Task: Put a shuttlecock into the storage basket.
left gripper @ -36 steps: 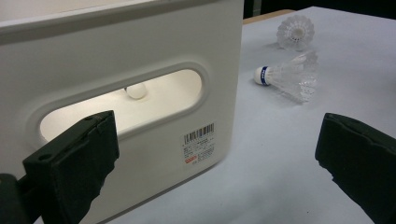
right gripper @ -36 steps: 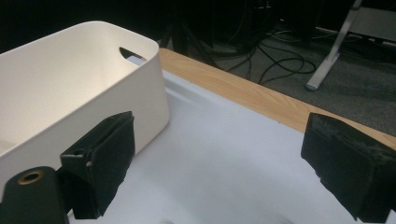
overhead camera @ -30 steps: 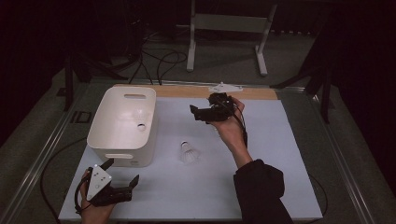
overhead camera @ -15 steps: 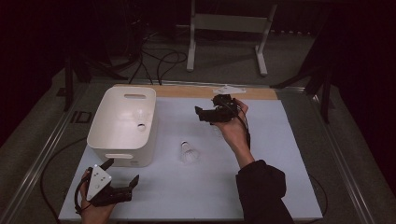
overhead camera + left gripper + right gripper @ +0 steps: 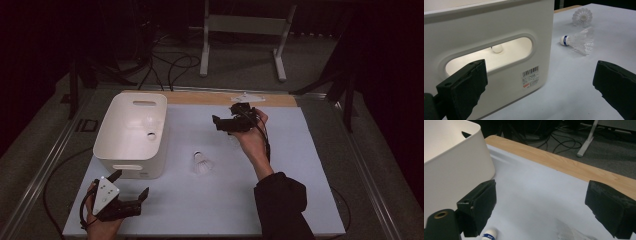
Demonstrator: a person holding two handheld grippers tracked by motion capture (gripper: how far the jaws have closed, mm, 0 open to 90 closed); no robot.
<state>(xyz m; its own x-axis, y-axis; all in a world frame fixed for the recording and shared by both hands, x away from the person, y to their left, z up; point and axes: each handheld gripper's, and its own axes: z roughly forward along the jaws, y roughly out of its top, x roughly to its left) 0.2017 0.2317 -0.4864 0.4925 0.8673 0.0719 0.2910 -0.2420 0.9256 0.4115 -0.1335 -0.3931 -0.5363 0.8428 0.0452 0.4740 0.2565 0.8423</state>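
A white bin (image 5: 132,135) stands at the table's left, with a shuttlecock (image 5: 151,135) lying inside it. Another shuttlecock (image 5: 201,163) lies on the pale sheet right of the bin, and it is also in the left gripper view (image 5: 577,41). A further shuttlecock (image 5: 582,16) sits beyond it. My right gripper (image 5: 220,122) hovers open above the table's middle back, jaws pointing toward the bin. Under it in the right gripper view is a blue-banded cork (image 5: 488,234). My left gripper (image 5: 131,184) rests open at the front left, facing the bin's handle slot (image 5: 489,56).
A wooden strip (image 5: 215,98) runs along the table's far edge, with a grey plate (image 5: 247,96) lying on it. Cables and a white stand (image 5: 242,25) lie on the floor beyond. The pale sheet (image 5: 300,190) is bare at the front right.
My right gripper has drifted slightly right, away from the bin, still open. The left gripper and the shuttlecocks have not moved.
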